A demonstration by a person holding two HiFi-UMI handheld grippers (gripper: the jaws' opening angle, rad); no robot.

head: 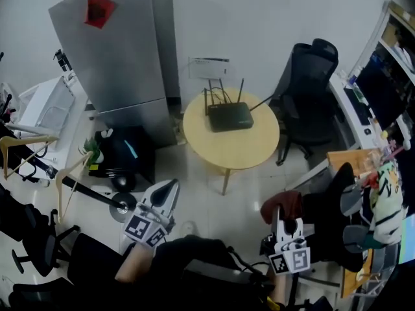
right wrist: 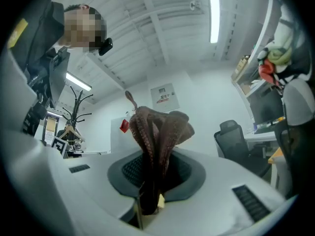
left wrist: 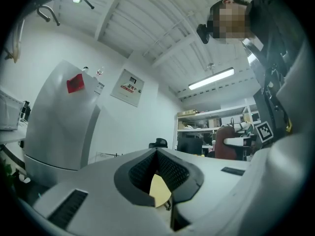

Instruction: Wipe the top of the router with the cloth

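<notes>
1. Now the right gripper (head: 288, 227) is clamping the cloth (head: 283, 205), with a bunched fold sticking out past its tips. It is hanging near the person, well apart from the router.
2. The router (head: 229, 116) is sitting on the far part of the round table (head: 256, 149), with its antennas standing along its far edge.
3. The left gripper (head: 161, 198) is carrying nothing, its jaws together, at the near left.
4. The step in hand looks like the reach. It is probably best done by coming in from the near side and lowering until the fabric, not the jaw tips, is meeting the top.
5. Wiping left to right is likely avoiding the antennas. A light press is wise, since the router may be sliding easily.
</notes>
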